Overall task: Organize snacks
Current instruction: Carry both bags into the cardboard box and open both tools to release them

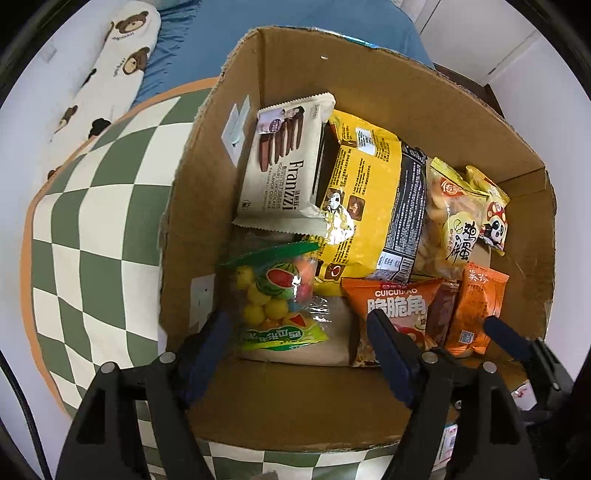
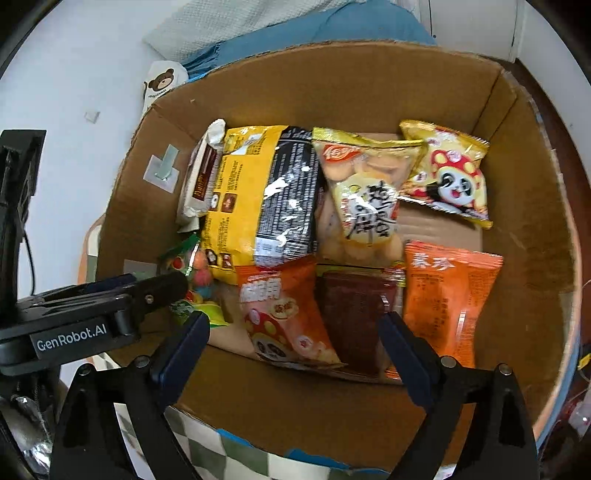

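Observation:
A cardboard box (image 1: 369, 406) (image 2: 535, 221) holds several snack packs: a white Franzzi cookie pack (image 1: 284, 162), a yellow-black bag (image 1: 369, 206) (image 2: 266, 199), a clear fruit-candy bag (image 1: 275, 299) (image 2: 192, 273), an orange chip bag (image 1: 395, 302) (image 2: 280, 314), a dark red pack (image 2: 354, 310), an orange pack (image 1: 476, 306) (image 2: 443, 295), an egg-biscuit bag (image 2: 365, 199) and a panda pack (image 2: 447, 177). My left gripper (image 1: 299, 354) is open above the box's near wall, the candy bag between its fingers but not held. My right gripper (image 2: 295, 354) is open and empty over the near wall, in front of the chip bag.
The box stands on a green-white checkered cushion (image 1: 92, 229) (image 2: 207, 450). A bear-print pillow (image 1: 107, 74) and blue bedding (image 1: 295, 14) lie behind. The left gripper's body (image 2: 81, 321) shows at the left of the right wrist view. White wall surrounds.

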The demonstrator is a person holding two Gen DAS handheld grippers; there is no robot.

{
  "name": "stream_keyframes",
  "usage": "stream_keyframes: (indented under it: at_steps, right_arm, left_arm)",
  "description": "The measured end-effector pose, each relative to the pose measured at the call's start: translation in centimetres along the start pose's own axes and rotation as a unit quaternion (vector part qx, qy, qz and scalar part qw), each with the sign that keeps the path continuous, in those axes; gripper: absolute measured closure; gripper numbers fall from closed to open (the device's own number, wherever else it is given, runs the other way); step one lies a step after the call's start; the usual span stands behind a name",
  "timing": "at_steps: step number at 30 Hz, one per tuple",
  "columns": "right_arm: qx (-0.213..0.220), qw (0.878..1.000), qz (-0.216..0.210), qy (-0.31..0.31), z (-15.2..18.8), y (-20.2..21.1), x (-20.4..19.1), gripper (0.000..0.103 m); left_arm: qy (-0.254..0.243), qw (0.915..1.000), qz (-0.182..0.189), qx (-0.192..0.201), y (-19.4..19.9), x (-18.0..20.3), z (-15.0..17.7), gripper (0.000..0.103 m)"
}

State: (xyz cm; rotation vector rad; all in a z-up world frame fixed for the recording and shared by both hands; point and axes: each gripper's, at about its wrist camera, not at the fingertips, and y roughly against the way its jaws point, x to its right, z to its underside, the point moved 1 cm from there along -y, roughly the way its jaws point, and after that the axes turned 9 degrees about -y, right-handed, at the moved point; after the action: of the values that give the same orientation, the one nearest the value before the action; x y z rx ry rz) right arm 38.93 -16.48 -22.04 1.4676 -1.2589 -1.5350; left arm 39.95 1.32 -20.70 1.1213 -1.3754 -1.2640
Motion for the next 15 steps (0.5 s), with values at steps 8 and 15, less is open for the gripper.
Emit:
stream_keyframes:
  at_steps: [8, 15]
  right_arm:
    - [0.046, 0.998, 0.048, 0.014, 1.2, 3.2, 1.7, 0.007]
    - [0.105, 0.992, 0.074, 0.02, 2.6, 7.3, 2.9, 0.005]
  left_arm:
    - [-0.009, 0.9982, -0.014, 0.058, 2.3, 1.5, 2.3, 0.028]
    - [-0.024, 0.9894, -0.042, 0.137, 5.6, 3.1, 5.1, 0.028]
